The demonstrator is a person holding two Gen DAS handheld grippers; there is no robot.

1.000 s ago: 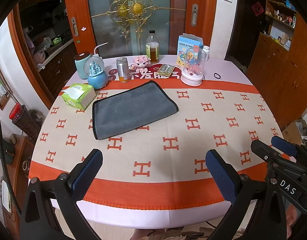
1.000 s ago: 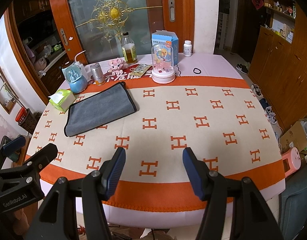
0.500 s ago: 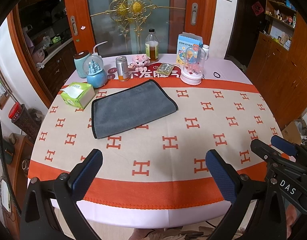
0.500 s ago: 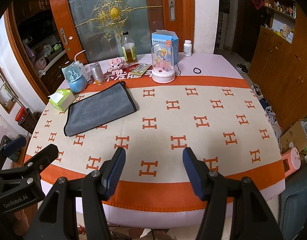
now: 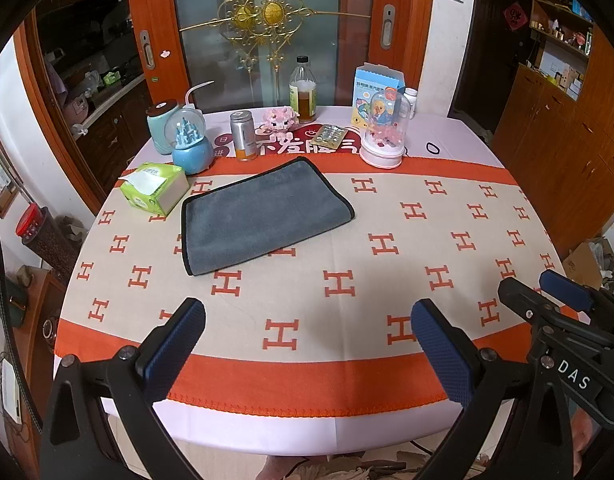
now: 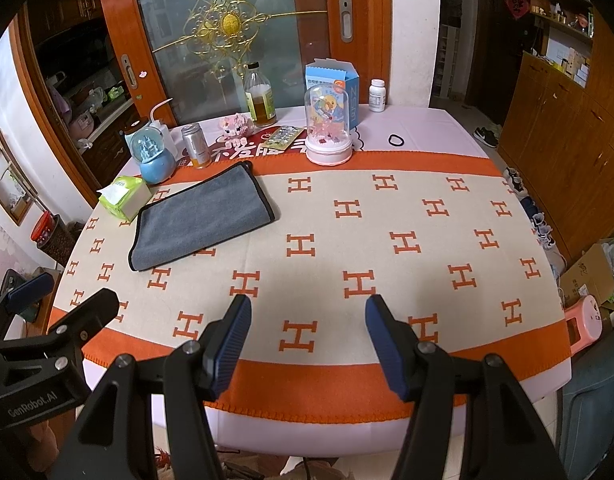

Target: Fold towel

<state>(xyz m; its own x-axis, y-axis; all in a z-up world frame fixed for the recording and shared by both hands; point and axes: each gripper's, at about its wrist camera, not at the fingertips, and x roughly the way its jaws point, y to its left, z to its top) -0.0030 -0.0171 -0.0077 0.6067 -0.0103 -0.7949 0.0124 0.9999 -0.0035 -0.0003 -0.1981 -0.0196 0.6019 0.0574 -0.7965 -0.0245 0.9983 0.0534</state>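
Note:
A grey towel (image 5: 263,216) with a black hem lies flat on the round table, folded into a rectangle, at the far left; it also shows in the right wrist view (image 6: 201,220). My left gripper (image 5: 307,344) is open and empty above the table's near edge, well short of the towel. My right gripper (image 6: 307,340) is open and empty above the near edge, to the right of the towel. Each gripper shows at the side of the other's view.
The table (image 5: 387,280) has a cream cloth with orange H marks. Behind the towel stand a green tissue box (image 5: 155,188), a blue snow globe (image 5: 189,148), a metal can (image 5: 243,136), a bottle (image 5: 303,96), a domed toy (image 5: 383,136) and a blue carton (image 5: 371,84). Wooden cabinets stand at the right.
The left wrist view has shifted very slightly. The towel and both grippers otherwise stay as they were.

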